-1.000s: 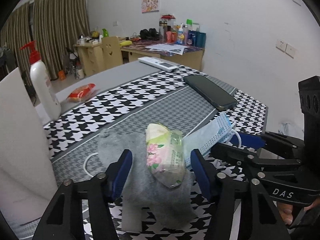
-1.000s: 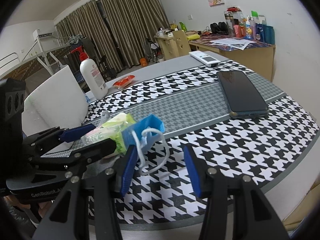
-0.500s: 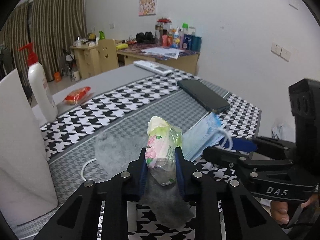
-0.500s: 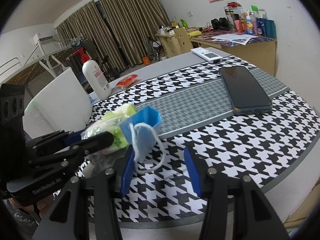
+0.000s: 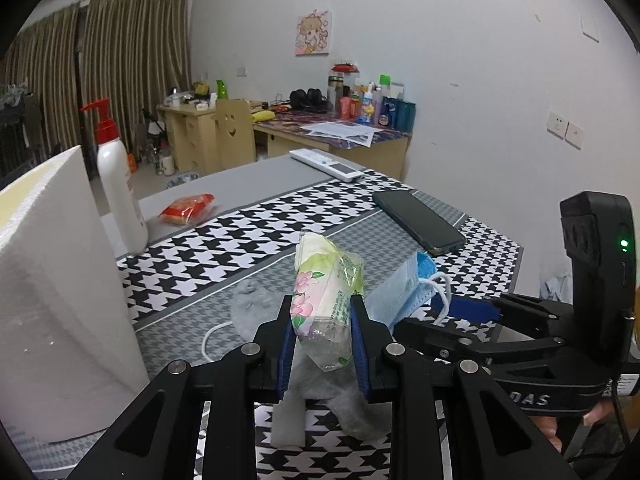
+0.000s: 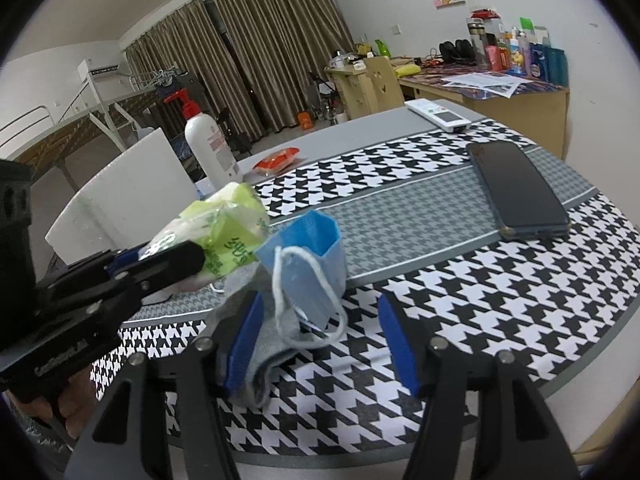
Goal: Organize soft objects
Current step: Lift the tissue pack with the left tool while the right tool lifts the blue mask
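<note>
Main risk, as I judge it: the tissue pack [image 5: 326,300] is pinched only at its crinkly lower end, so the slack film could slide between the pads and let the pack droop or drop back onto the grey sock [image 5: 256,310] beneath it. Second risk: the blue face mask [image 6: 308,268] sits just beside the pack on the right, leaning against it in the right wrist view, and its white ear loop [image 6: 310,320] hangs loose; any lift or swing of the pack could drag the mask along or snag the loop on a jaw. The sock lies partly under the pack, so it may bunch or shift too. The dark phone [image 5: 418,220] lies well beyond the mask on the counter [image 5: 248,240], away from the pile. Left gripper [image 5: 322,344]: jaws narrowed onto the pack, blue pads pressing both its sides, pack held upright and raised off the sock. Right gripper [image 6: 320,340]: jaws spreading wider at this moment, pads clear of everything; the mask and its loop lie in the gap between them, the sock edge close by the left pad, nothing gripped. White foam block [image 5: 60,280] stands left of the pack, with the pump bottle [image 5: 118,188] behind it.
</note>
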The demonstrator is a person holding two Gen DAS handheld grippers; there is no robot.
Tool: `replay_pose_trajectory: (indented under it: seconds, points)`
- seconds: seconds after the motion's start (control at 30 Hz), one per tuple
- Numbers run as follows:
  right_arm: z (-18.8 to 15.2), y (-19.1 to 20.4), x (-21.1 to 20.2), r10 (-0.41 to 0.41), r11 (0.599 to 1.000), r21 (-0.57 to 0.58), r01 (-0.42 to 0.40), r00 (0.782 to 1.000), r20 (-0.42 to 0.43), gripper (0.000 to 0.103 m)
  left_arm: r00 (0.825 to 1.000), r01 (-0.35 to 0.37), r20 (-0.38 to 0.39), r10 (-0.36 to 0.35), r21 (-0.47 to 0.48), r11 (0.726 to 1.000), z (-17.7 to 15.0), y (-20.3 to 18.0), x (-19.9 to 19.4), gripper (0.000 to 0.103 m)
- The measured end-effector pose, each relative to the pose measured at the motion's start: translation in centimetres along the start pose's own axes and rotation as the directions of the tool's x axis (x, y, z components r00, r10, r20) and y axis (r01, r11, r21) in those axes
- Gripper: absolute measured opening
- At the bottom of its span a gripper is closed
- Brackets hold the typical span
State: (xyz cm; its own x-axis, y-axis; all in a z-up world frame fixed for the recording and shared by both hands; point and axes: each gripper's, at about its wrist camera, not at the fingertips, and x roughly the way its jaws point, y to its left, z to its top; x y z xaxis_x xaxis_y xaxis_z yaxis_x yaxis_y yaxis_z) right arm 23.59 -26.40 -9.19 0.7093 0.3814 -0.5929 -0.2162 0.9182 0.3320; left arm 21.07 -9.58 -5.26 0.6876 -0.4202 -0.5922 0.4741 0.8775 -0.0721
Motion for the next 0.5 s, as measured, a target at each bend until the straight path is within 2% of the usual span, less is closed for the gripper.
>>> replay_pose_trajectory:
  seconds: [0.27,0.33,0.5]
  points:
    - [0.5,1.1,1.3,-0.062,0.998,-0.014,0.062,0.998,-0.005,0.062,1.000,-0.024,0.012,0.024,-0.012,1.000,-0.7,0.6,-0.7,0.027]
    - [0.5,1.2,1.7,-0.076,0.997,-0.022,0.075,0.997,-0.017,0.043,1.000,-0.027,0.014,0.027,-0.015,1.000,-0.8,0.8,-0.9,0.027]
    - [0.3,0.8,2.1,-0.098,0.995,-0.011,0.098,0.994,-0.041,0.012,0.999,-0.032,0.022,0.033,-0.016,0.999,-1.1,1.0,-1.2,0.027]
